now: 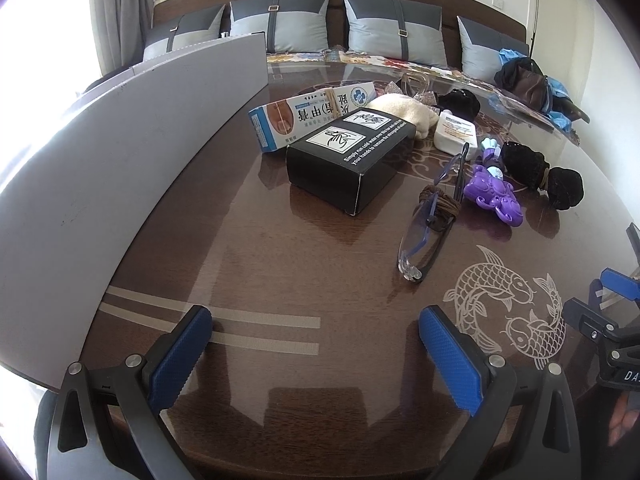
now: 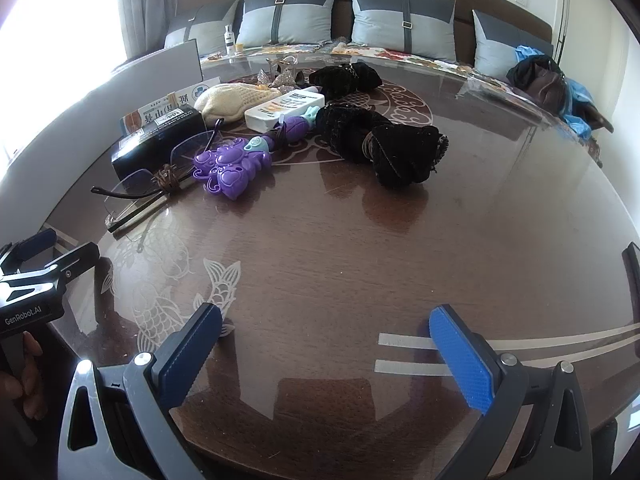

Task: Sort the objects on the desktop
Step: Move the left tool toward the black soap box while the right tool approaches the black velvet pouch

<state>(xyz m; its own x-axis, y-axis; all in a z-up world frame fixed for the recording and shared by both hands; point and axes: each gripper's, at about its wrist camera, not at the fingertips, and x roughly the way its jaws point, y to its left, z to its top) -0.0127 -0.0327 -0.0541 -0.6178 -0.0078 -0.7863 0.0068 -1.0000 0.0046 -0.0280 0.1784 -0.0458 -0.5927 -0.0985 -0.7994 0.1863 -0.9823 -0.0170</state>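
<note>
A black box [image 1: 347, 157] [image 2: 154, 142] lies mid-table with a white-and-blue carton [image 1: 304, 114] behind it. Glasses [image 1: 434, 216] [image 2: 152, 186] bound with a brown cord lie beside a purple plastic toy [image 1: 494, 194] [image 2: 232, 168]. Further back are a white bottle [image 1: 456, 133] [image 2: 282, 110], a cream cloth [image 1: 404, 110] [image 2: 232, 100] and black velvet bows [image 1: 540, 174] [image 2: 384, 144]. My left gripper [image 1: 316, 354] is open and empty over the near table. My right gripper [image 2: 326, 354] is open and empty too, well short of the objects.
A grey board [image 1: 120, 168] stands along the left of the dark wood table [image 2: 360, 260]. A sofa with grey cushions [image 1: 396, 24] runs behind. Dark bags and blue cloth [image 2: 556, 84] sit at the far right. A small bottle [image 2: 229, 40] stands at the back.
</note>
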